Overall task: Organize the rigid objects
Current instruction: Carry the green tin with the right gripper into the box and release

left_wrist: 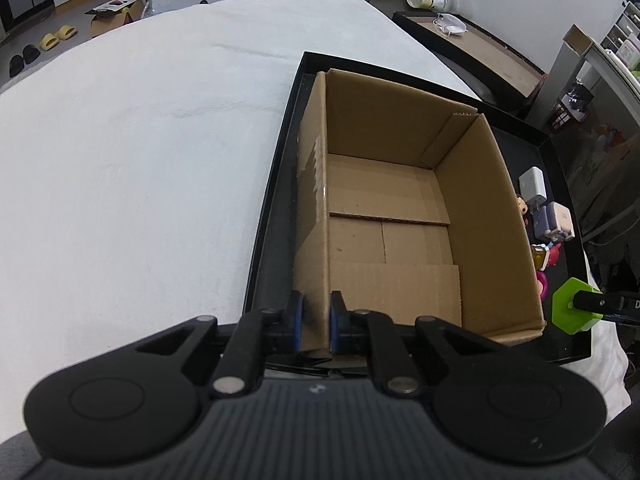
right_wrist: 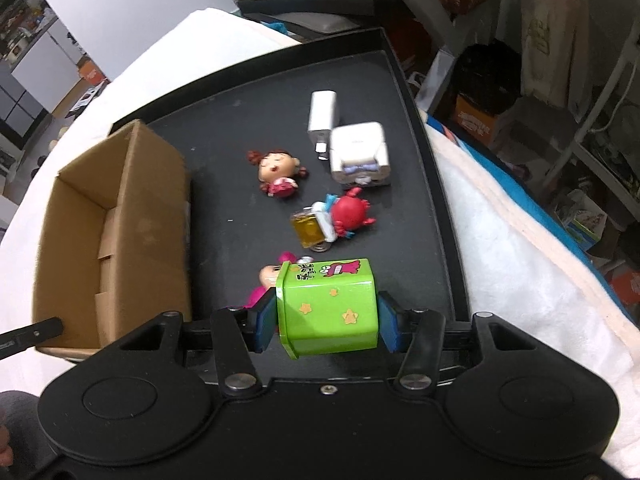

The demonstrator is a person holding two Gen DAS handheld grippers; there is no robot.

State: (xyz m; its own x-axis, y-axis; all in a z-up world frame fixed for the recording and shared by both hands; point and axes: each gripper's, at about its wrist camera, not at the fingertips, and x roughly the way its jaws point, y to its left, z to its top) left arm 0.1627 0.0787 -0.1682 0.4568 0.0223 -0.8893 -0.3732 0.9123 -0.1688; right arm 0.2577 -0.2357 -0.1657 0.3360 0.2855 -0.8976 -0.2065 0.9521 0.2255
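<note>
The left gripper [left_wrist: 317, 322] pinches the near wall of the cardboard box [left_wrist: 394, 216] while the right gripper [right_wrist: 327, 322], low in the frame, squeezes the green tin [right_wrist: 328, 306], which I think goes left into the box next.

The right gripper [right_wrist: 328, 322] clamps a green box [right_wrist: 328, 308] above the black tray [right_wrist: 424, 184]. Figurines lie beyond it, beside two white chargers [right_wrist: 358, 152]. The cardboard box [right_wrist: 116, 240] stands at left.
</note>
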